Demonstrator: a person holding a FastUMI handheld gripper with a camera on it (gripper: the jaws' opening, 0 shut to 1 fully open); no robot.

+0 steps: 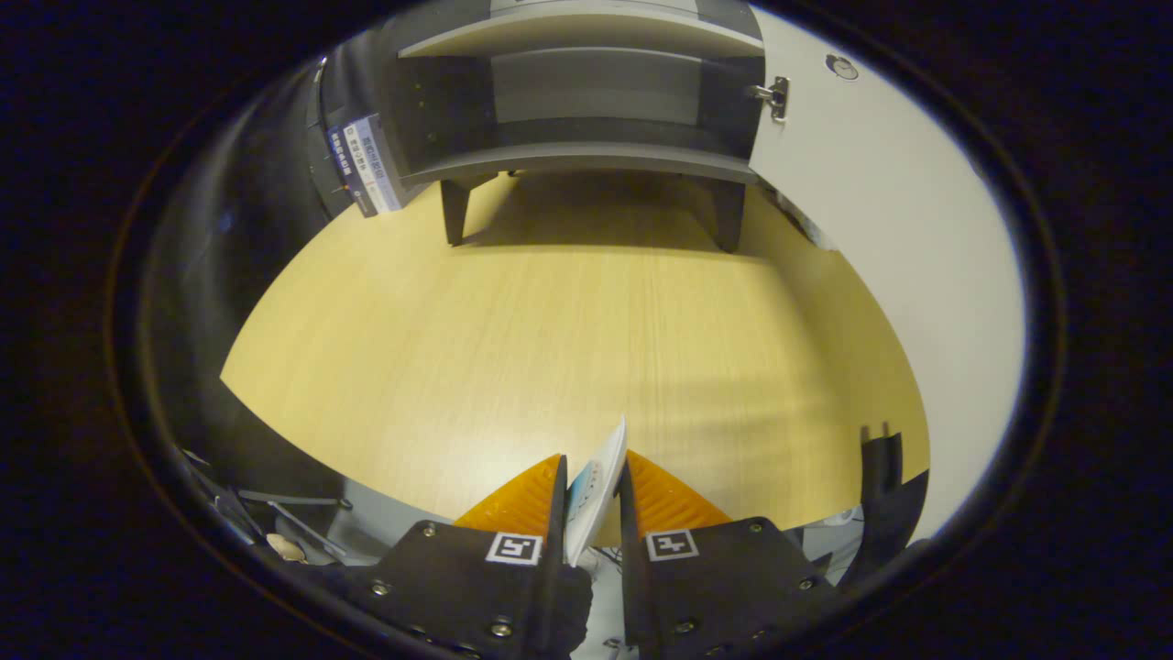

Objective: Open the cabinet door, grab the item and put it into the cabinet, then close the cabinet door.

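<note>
My gripper (pixel 594 472) is shut on a thin white packet (pixel 594 490) with pale blue print, held edge-up between both fingers above the wooden table (pixel 568 339). Far beyond the fingers stands the dark grey cabinet (pixel 586 101) on short legs. Its white door (pixel 880 238) is swung open to the right, with a metal hinge (pixel 774 96) at its inner edge. Inside I see grey shelves with nothing on them.
A box with blue and white labels (pixel 365 165) leans by the cabinet's left side. A dark cable or strap (pixel 882 477) hangs at the table's near right edge. Grey floor and some metal parts (pixel 293 532) show below the table's front edge.
</note>
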